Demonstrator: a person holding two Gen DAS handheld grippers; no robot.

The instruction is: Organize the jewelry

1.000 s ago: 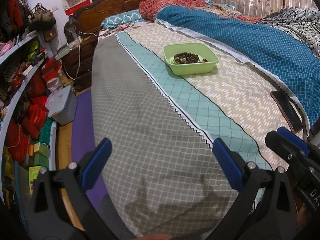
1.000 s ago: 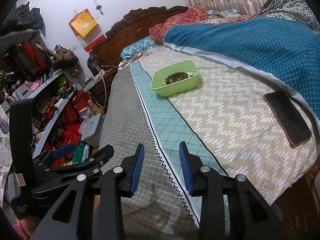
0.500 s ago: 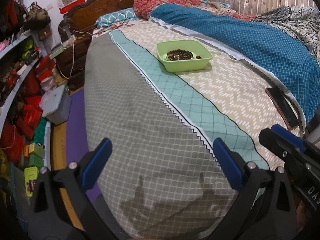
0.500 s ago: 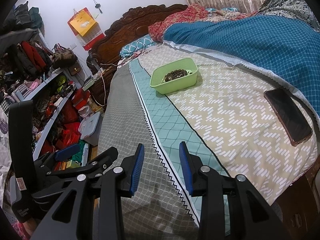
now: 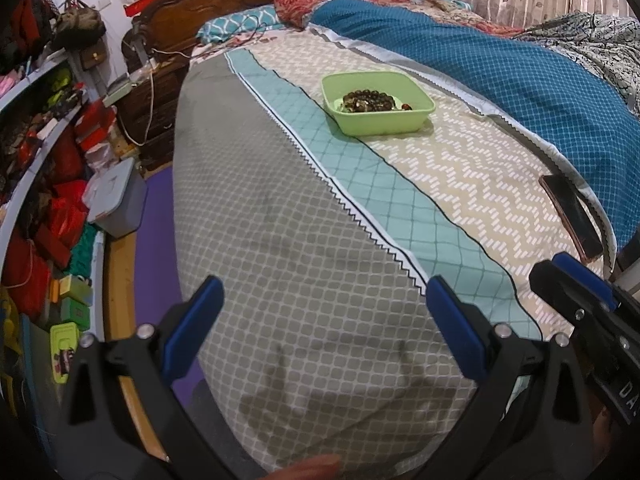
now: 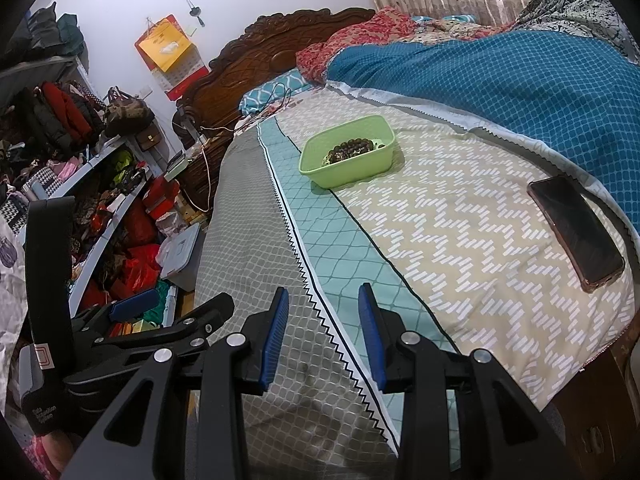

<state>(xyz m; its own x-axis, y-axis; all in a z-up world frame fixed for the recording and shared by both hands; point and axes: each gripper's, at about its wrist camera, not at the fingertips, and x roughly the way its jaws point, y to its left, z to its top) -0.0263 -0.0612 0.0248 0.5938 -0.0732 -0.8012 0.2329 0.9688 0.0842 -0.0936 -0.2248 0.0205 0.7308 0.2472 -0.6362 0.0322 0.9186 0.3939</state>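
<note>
- Since a second ago the green tub (image 5: 377,103) had slid a little lower and to the right in the left wrist view, and the phone (image 5: 571,213) sat nearer that view's right edge – both hand-held grippers had hardly shifted over the bed (image 5: 304,248).
- The left hand-held gripper (image 5: 324,320) hung above the grey checked part of the bedspread, its blue pads (image 5: 196,320) spread wide, nothing between them.
- The right hand-held gripper (image 6: 325,332) hovered over the zigzag seam between grey and teal – its pads (image 6: 276,336) stood a narrow gap apart, gripping nothing.
- The jewelry – a dark bead string (image 6: 349,149) – lay inside the green tub (image 6: 347,155), which rested on the bedspread well apart from both grippers, toward the headboard (image 6: 276,60).
- The phone (image 6: 576,228) lay face up on the beige zigzag cloth, near the blue quilt (image 6: 520,80).
- Cluttered shelves (image 6: 100,184) stood beside the bed.
</note>
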